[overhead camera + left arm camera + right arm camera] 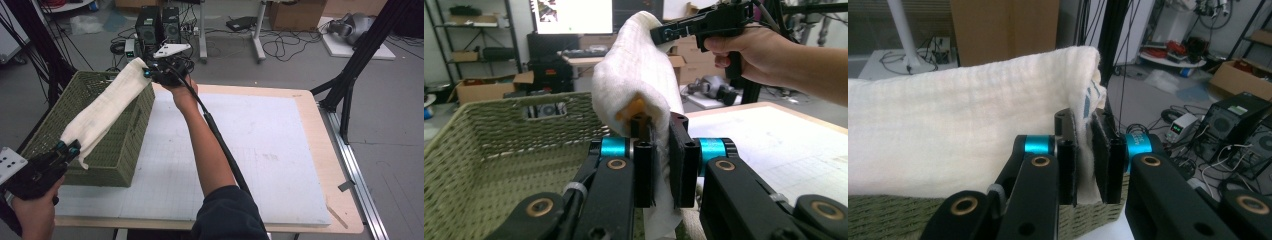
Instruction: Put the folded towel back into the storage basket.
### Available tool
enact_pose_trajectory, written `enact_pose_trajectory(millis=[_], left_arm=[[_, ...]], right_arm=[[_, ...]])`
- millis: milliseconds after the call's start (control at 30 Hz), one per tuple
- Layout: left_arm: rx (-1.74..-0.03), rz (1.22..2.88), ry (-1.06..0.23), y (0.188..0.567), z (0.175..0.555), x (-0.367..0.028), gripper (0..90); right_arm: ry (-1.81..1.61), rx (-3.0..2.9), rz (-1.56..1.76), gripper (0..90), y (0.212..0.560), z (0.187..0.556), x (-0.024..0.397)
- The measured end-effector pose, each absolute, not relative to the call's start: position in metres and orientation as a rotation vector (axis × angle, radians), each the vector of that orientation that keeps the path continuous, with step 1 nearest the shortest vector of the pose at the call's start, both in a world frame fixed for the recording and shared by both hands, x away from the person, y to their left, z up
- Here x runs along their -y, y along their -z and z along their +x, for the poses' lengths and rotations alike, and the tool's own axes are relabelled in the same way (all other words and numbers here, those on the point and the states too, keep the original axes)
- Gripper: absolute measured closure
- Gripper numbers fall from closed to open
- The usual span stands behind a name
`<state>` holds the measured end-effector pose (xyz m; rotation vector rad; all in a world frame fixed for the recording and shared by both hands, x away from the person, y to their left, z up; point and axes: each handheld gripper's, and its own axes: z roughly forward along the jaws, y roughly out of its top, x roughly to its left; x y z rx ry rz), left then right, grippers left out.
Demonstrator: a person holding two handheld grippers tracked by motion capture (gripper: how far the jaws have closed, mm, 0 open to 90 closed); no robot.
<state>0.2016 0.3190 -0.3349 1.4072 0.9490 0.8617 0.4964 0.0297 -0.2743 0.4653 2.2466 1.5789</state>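
A folded cream towel (107, 105) hangs stretched above a green woven basket (125, 150) at the table's left. My left gripper (70, 148) is shut on the towel's near end, low at the left. My right gripper (152, 72) is shut on its far end, above the basket's far corner. In the left gripper view the towel (634, 80) rises from between my jaws toward the right gripper (661, 34) held by a hand. In the right gripper view the towel (958, 135) stretches leftward from my jaws, over the basket's rim (893, 217).
A white gridded mat (250, 150) covers the wooden table (345, 200) right of the basket. The right forearm (202, 145) and its cable cross the mat's middle. Black tripod legs (350, 70) stand at the table's far right. Computers and cables lie on the floor beyond.
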Motion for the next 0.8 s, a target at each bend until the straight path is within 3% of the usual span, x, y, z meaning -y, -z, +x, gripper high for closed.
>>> enact_pose_trajectory(millis=[633, 767, 800], left_arm=[[-1.098, 1.378, -0.87, 0.342, 0.199, -0.35, 81.9], [-1.154, 1.395, -0.876, 0.348, 0.203, -0.351, 78.6], [-1.186, 1.39, -0.872, 0.35, 0.205, -0.352, 71.4]], right_arm=[[-1.493, -2.297, 0.471, 81.5, 0.286, 0.508, -0.105], [-1.445, -2.307, 0.486, 80.5, 0.289, 0.51, -0.123], [-1.421, -2.312, 0.495, 78.4, 0.289, 0.51, -0.129]])
